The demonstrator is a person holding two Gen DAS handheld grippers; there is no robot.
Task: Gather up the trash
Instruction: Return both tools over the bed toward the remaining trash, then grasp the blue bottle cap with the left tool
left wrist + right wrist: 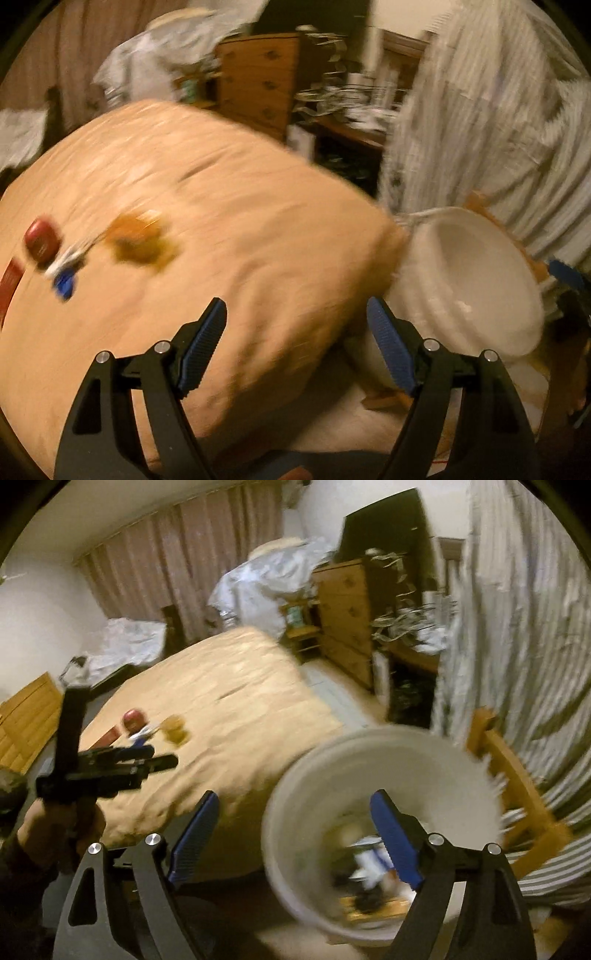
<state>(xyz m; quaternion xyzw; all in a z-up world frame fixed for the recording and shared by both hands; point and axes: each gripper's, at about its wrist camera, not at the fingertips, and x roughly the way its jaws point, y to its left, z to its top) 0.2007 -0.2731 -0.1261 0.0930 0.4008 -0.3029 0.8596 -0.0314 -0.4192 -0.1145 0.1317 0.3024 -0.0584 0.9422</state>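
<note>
Left wrist view: left gripper [296, 314] wide open, holding nothing, hovering over the near part of the bed [229, 177]. Heavy blur. Trash sits in a cluster near the bed's left edge: a red round item [41, 239], a brownish-yellow crumpled wrapper [142, 240], a white-and-blue scrap [65, 271], and a red flat piece [10, 282] cut off by the frame edge. White bucket [476, 280] stands at the bed's right corner, tilted in this view; its bottom is hidden, so contents can't be read here. Likely parked there so trash goes from bed to bucket in one short move.

Right wrist view: right gripper [296, 805] also wide open and empty, poised above the bucket's [291, 812] mouth. Blurred scraps [369, 867] lie inside, white, blue and dark; can't tell what they are. Left gripper [162, 757] shows from the side, pointing at the trash cluster; its jaw gap isn't readable from this angle. Red item [133, 719] and wrapper [176, 731] are near the bed's left edge, well apart from the bucket. A wooden chair [517, 794] stands just beside the bucket, partly under striped fabric [517, 627]. My read: several pieces on the bed remain to collect.
</note>
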